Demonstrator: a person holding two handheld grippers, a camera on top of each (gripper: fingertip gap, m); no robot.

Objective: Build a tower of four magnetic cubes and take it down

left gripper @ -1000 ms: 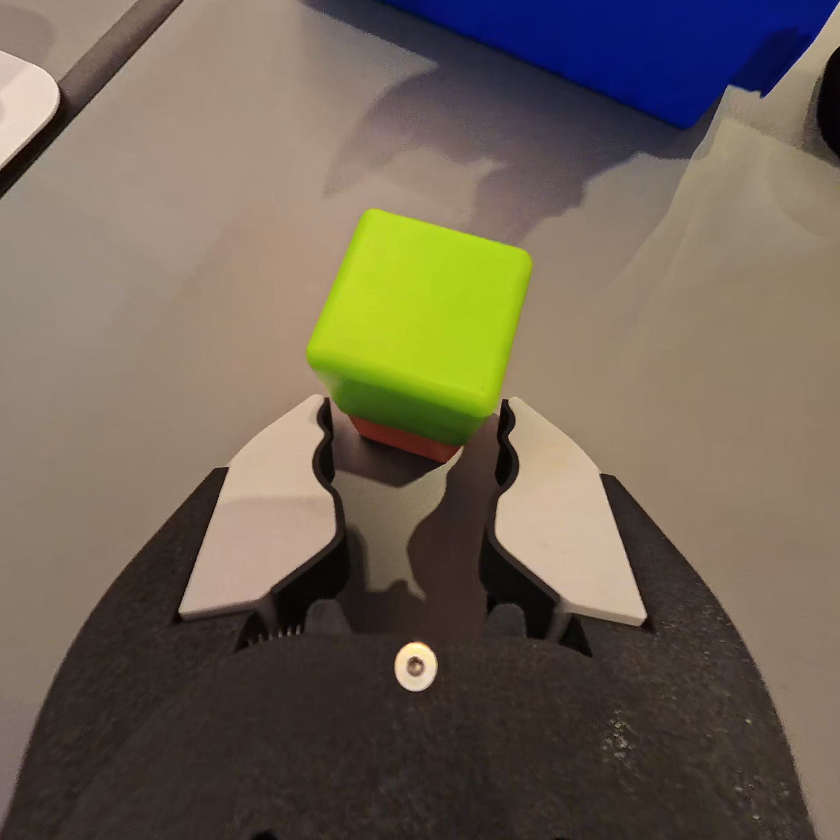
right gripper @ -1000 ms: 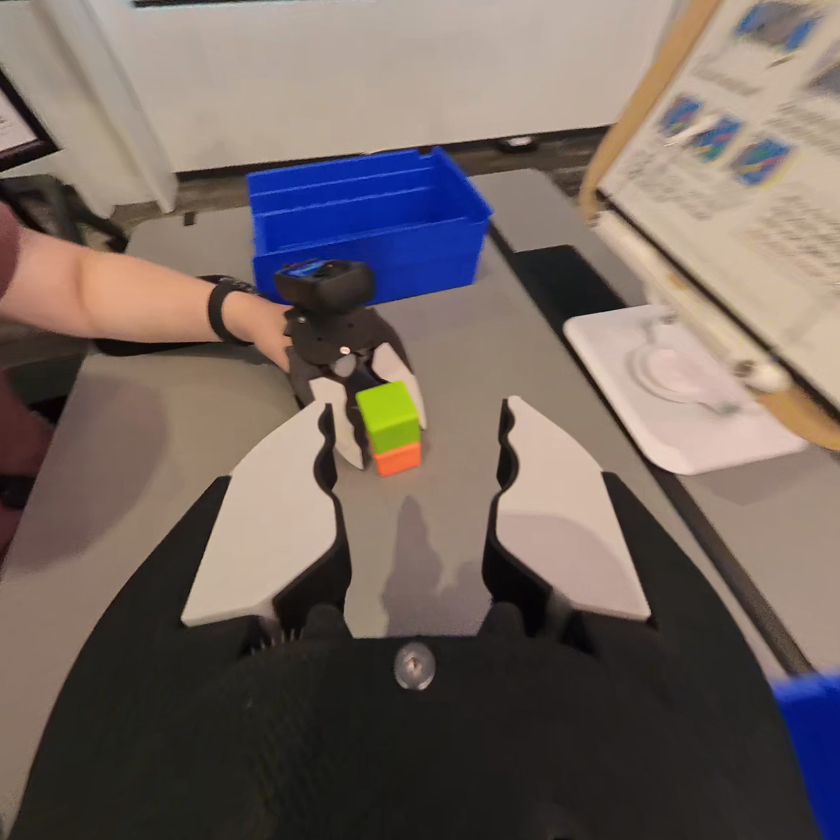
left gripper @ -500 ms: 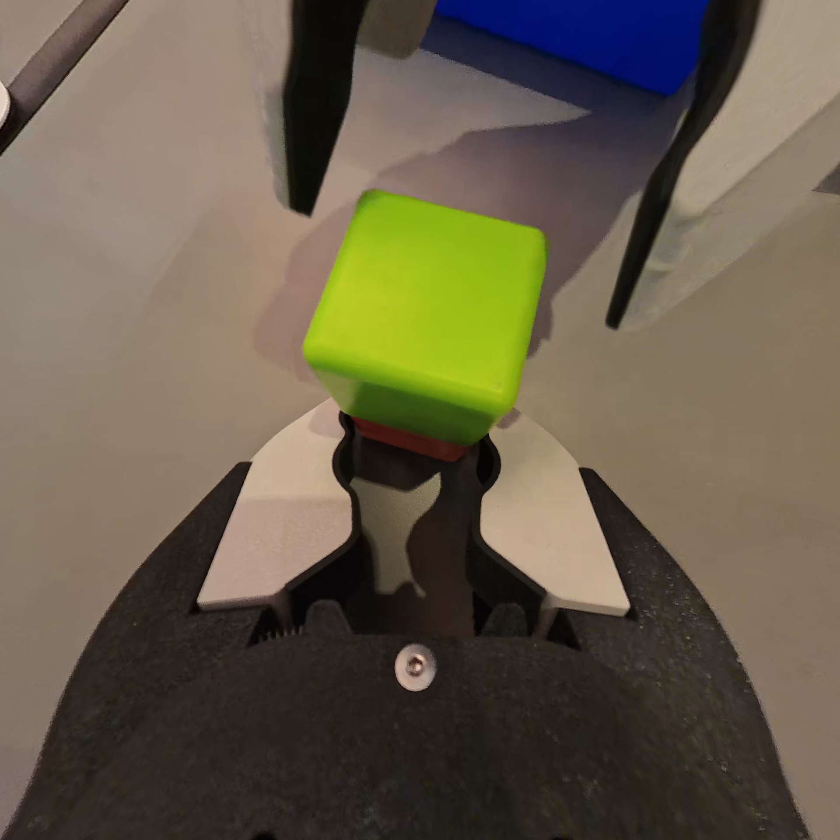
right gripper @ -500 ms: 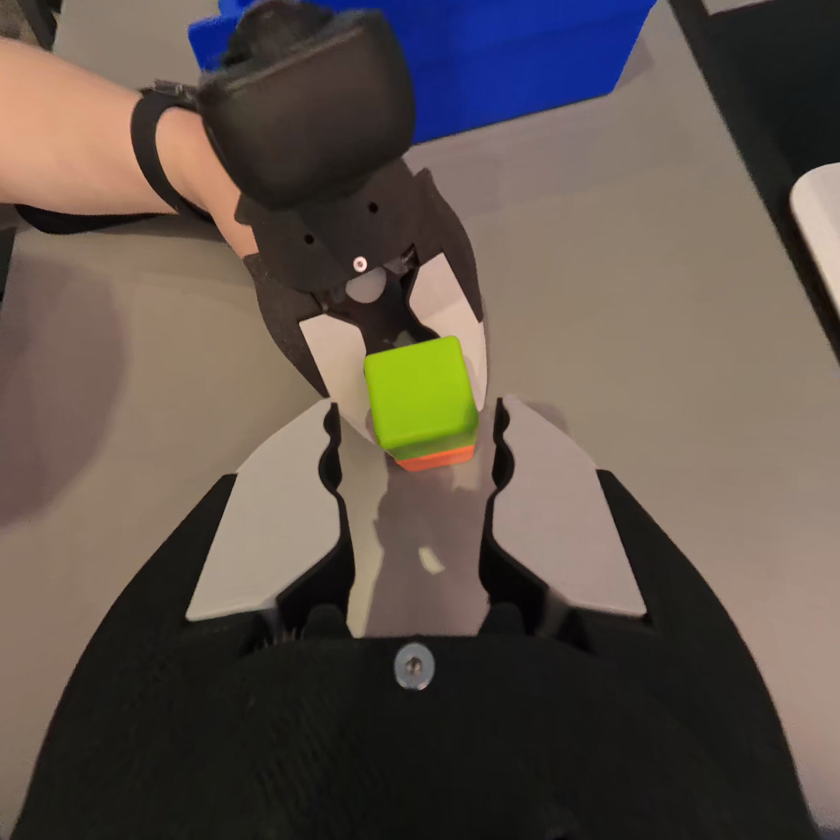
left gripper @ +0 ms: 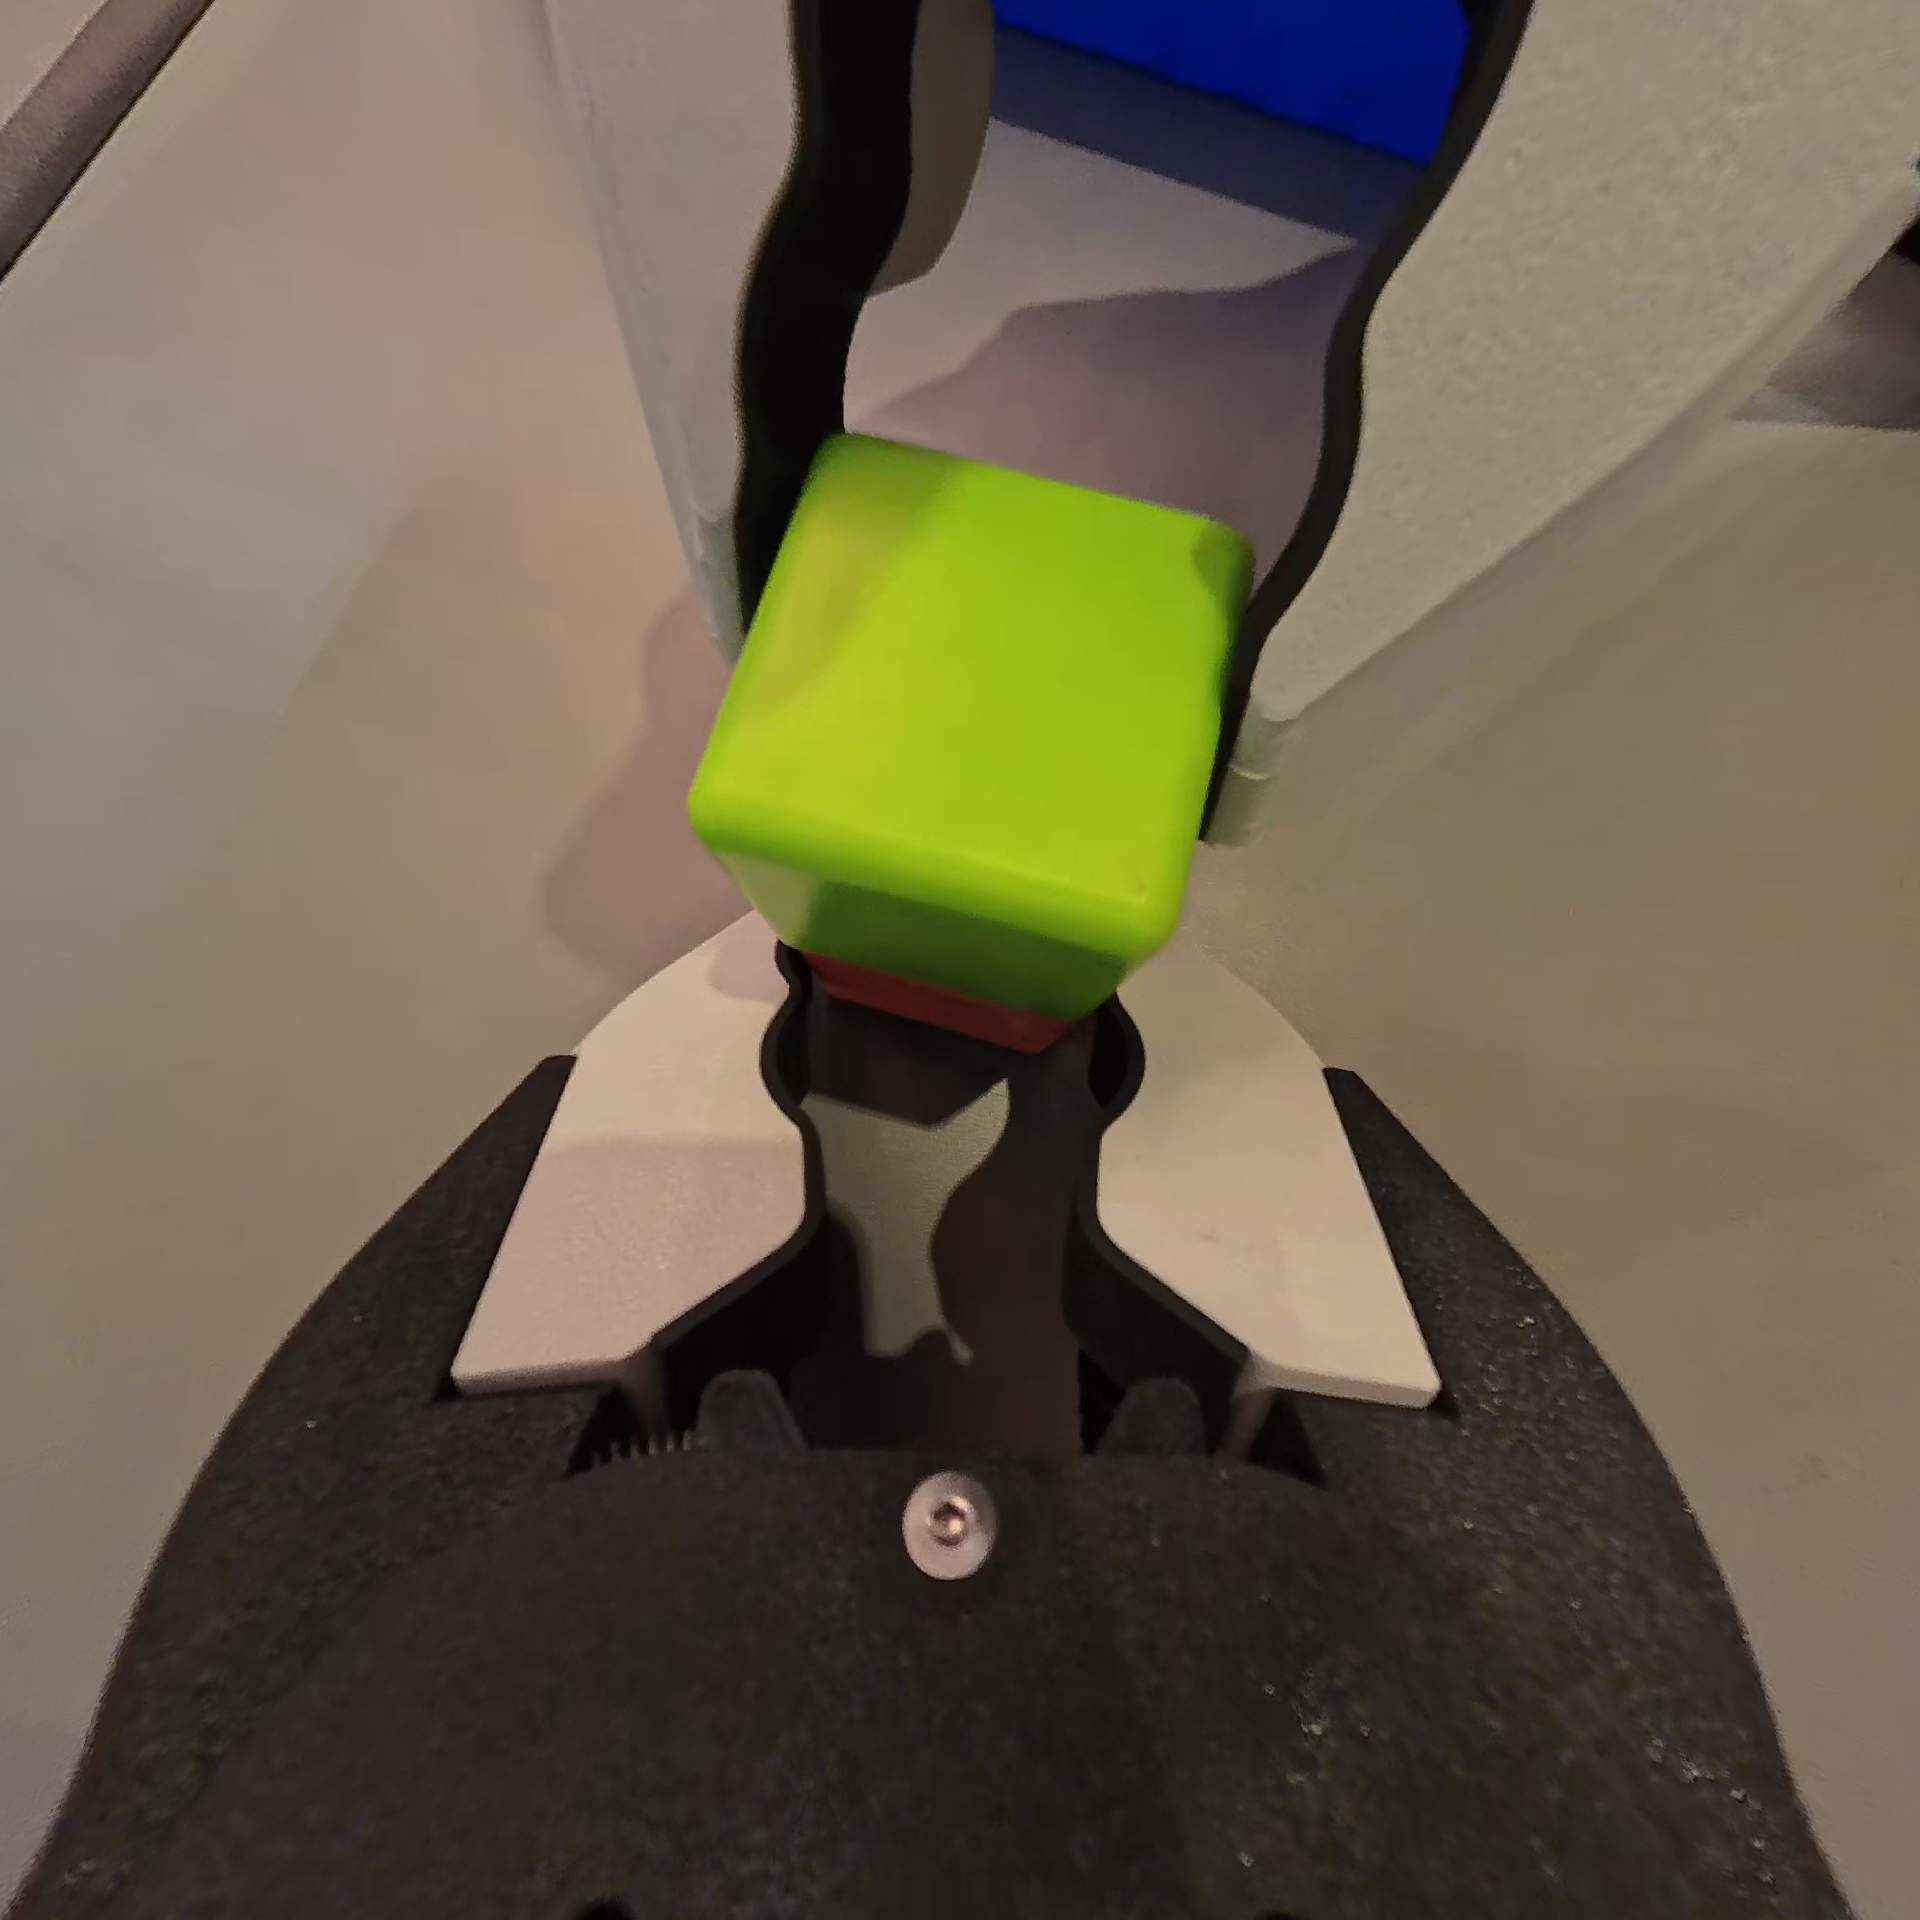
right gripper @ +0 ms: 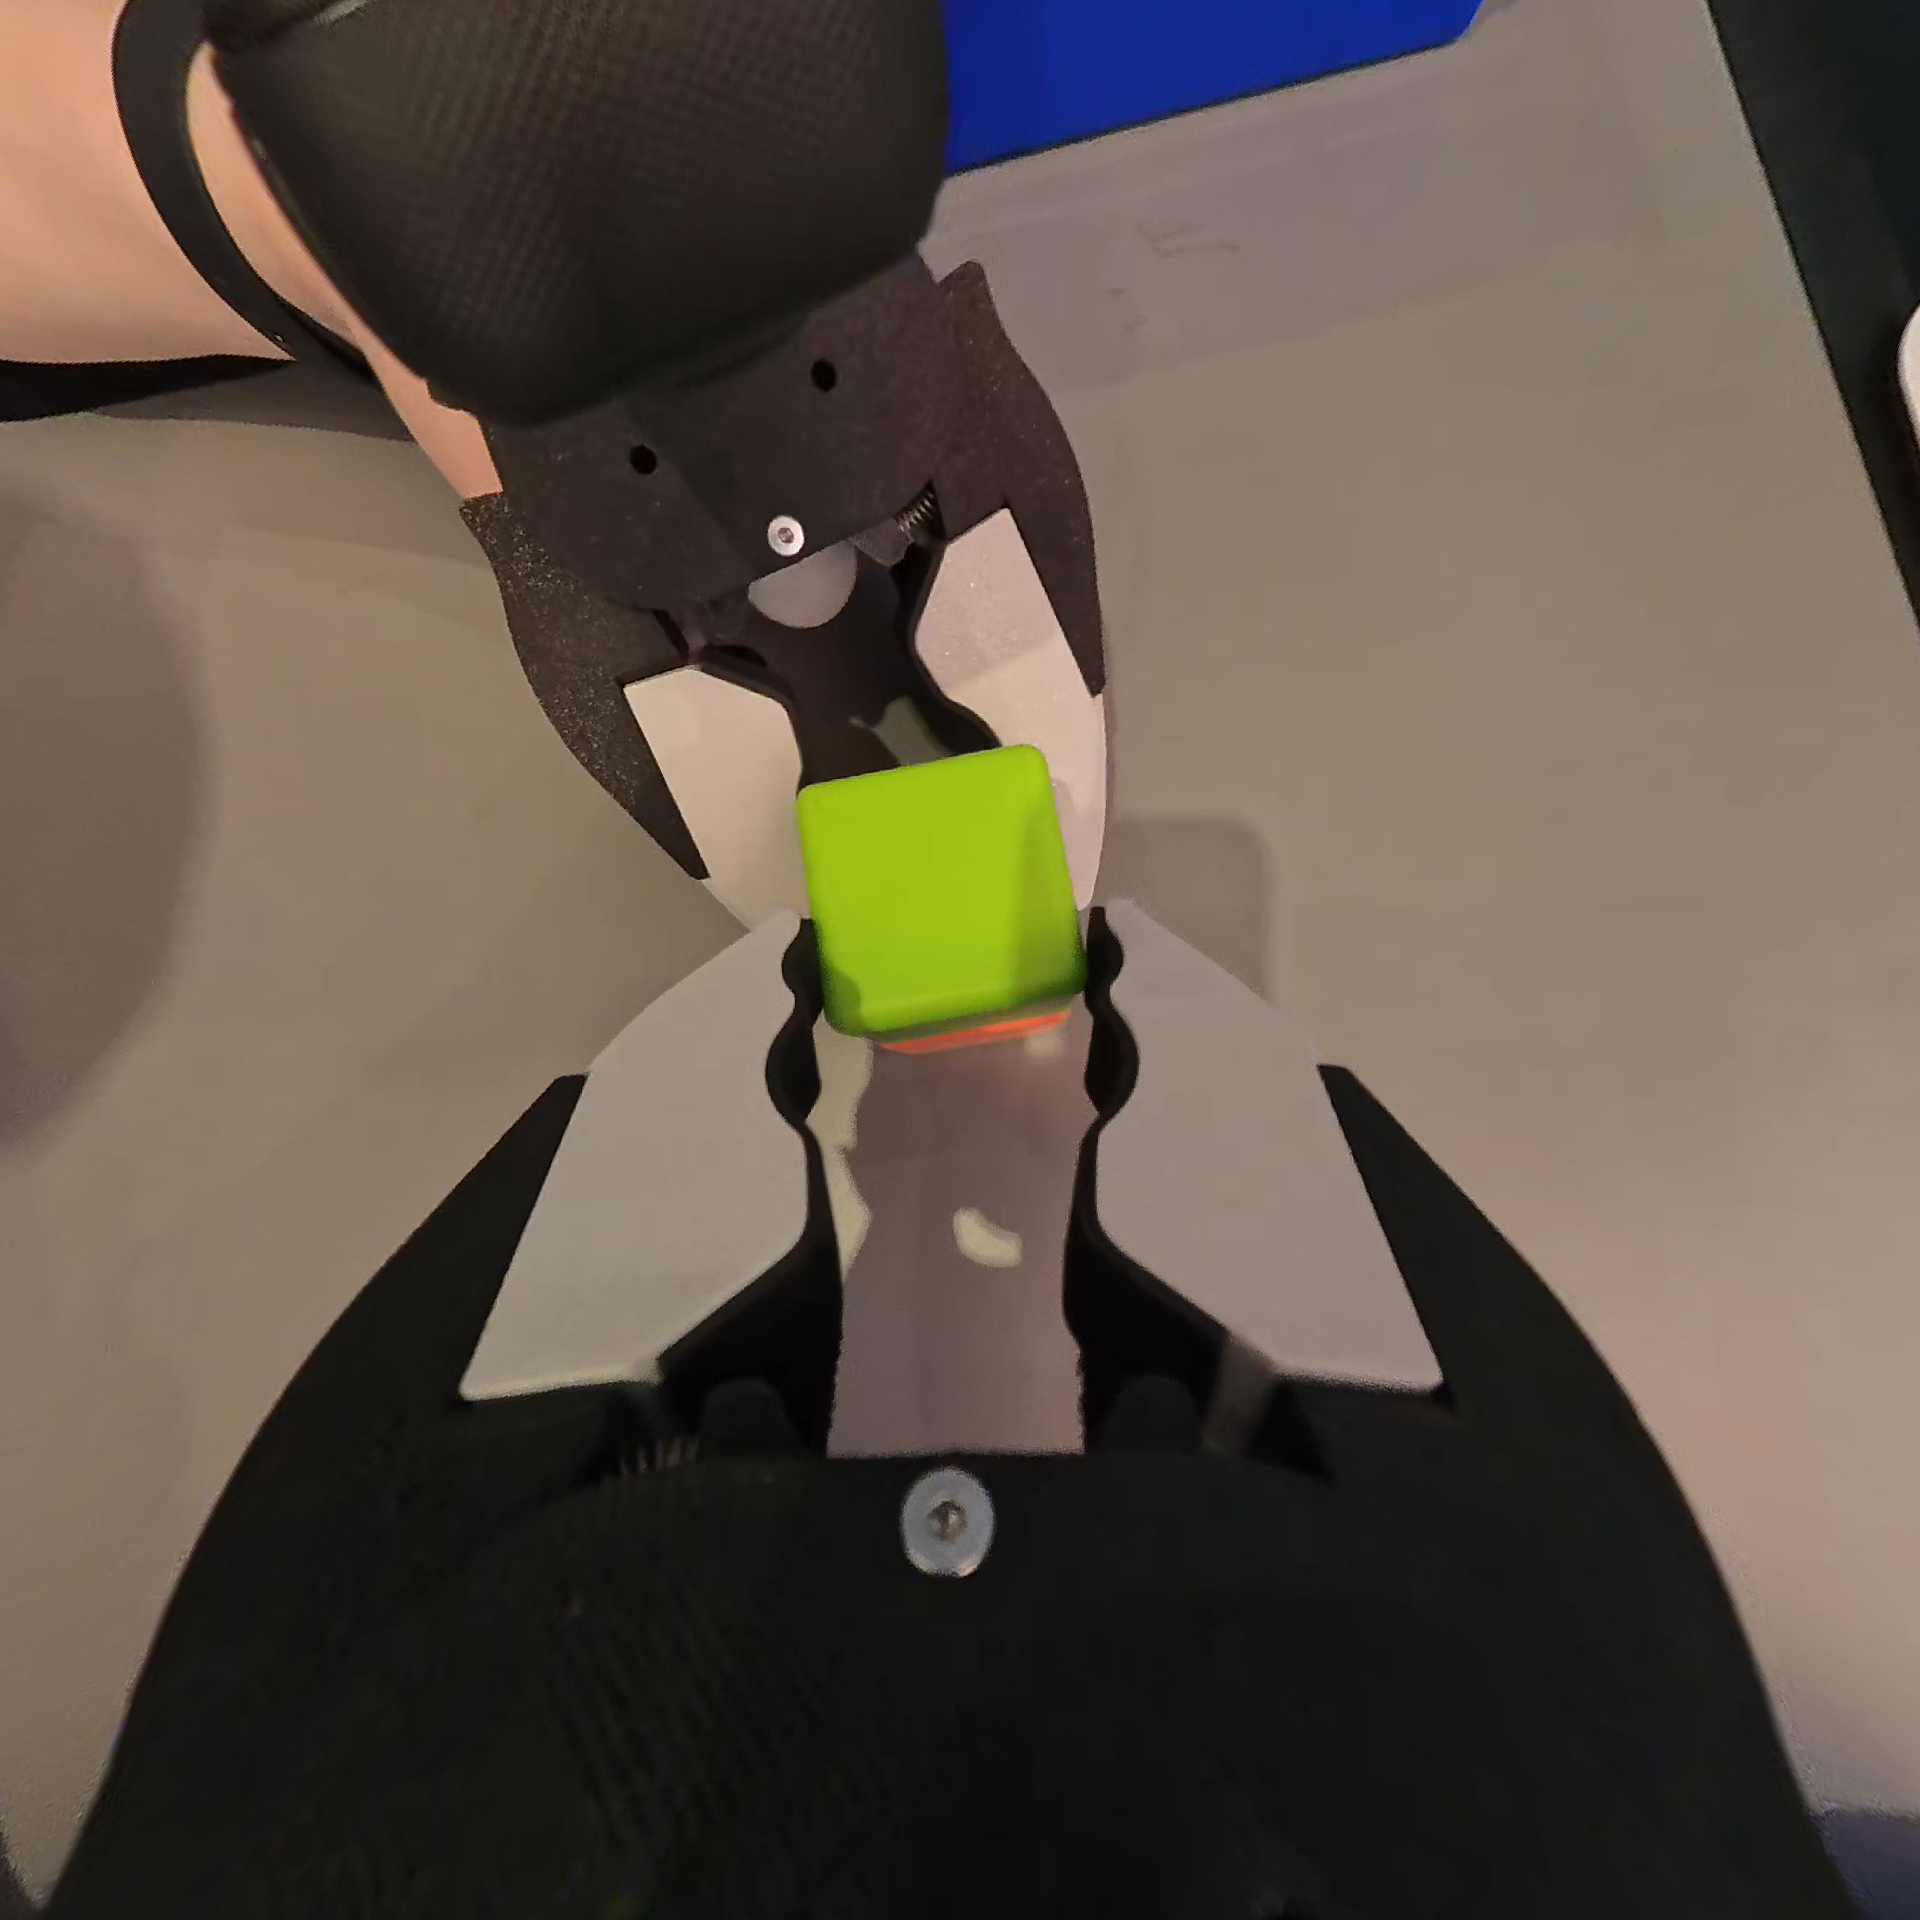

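Observation:
A green cube point(left gripper: 977, 717) sits on an orange cube point(left gripper: 935, 1013) on the grey table point(left gripper: 312, 675). My left gripper point(left gripper: 951, 997) is shut on the orange cube, low at the table. My right gripper point(right gripper: 945, 961) is shut on the green cube point(right gripper: 925, 894); a sliver of the orange cube point(right gripper: 966, 1034) shows under it. The right gripper's fingers point(left gripper: 665, 312) reach in from the far side in the left wrist view and press both sides of the green cube. The left gripper's fingers point(right gripper: 717, 769) face me in the right wrist view. No other cubes are in view.
A blue bin point(right gripper: 1195, 83) stands on the table behind the cubes; it also shows in the left wrist view point(left gripper: 1247, 73). A person's arm with a black wristband point(right gripper: 83, 239) holds the left gripper. A dark strip point(right gripper: 1829, 260) runs along the table's right side.
My left gripper closed on the orange cube. My right gripper came in from farther back, straddled the green cube and closed on it.

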